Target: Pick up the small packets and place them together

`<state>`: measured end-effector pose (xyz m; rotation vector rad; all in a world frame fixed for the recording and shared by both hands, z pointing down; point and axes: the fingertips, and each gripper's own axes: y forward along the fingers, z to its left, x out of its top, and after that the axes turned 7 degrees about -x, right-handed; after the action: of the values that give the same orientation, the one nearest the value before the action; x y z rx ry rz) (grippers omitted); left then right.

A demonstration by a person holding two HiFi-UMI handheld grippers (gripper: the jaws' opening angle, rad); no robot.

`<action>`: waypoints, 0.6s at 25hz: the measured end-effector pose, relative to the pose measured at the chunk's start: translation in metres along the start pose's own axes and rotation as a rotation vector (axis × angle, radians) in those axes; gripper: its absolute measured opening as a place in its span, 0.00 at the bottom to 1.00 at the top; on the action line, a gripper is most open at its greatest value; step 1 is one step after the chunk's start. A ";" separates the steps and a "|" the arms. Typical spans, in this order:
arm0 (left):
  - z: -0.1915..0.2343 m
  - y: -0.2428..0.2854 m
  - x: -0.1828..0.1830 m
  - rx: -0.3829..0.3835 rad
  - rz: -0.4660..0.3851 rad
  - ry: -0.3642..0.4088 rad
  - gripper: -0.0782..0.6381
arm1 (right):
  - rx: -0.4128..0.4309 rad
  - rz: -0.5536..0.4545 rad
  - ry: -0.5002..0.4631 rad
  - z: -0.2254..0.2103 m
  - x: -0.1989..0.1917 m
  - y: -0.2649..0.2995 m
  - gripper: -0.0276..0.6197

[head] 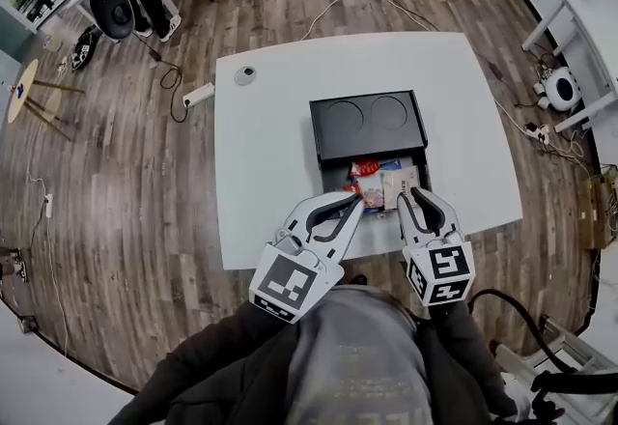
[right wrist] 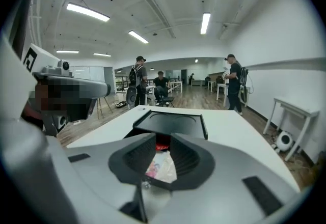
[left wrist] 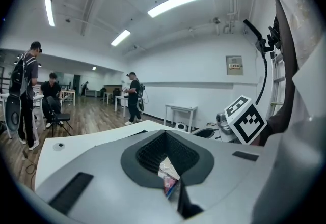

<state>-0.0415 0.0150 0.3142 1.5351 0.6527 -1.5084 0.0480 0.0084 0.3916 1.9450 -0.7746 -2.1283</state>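
A white surface (head: 270, 172) is carrying a black tray (head: 367, 124), small packets (head: 379, 184) lying at the tray's near edge, and a small round object (head: 245, 74) sitting near the far-left corner.

Fig. 1. Below me, a white table (head: 270, 153) bears a small round grey object (head: 245, 74) near its far left corner. A power strip (head: 199, 95) lies on the wooden floor (head: 116, 220) beside that corner. To my right: a white side table (head: 589, 37) and a round white device (head: 561, 87).

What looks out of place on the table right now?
Nothing stands out. The packets lie jumbled but inside the black box; none has spilled onto the table.
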 end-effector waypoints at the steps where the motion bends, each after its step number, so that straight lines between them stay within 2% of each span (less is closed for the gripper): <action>1: 0.005 0.002 0.002 0.000 -0.010 0.001 0.11 | -0.002 -0.001 -0.002 -0.001 0.004 0.005 0.18; 9: 0.043 -0.003 -0.017 0.001 0.017 -0.063 0.11 | -0.030 0.099 0.031 0.006 -0.005 0.048 0.18; 15: 0.060 0.001 -0.026 0.023 0.048 -0.100 0.11 | 0.003 0.191 0.047 0.006 -0.013 0.072 0.18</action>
<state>-0.0750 -0.0310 0.3460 1.4719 0.5392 -1.5502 0.0279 -0.0461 0.4368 1.8344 -0.9145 -1.9650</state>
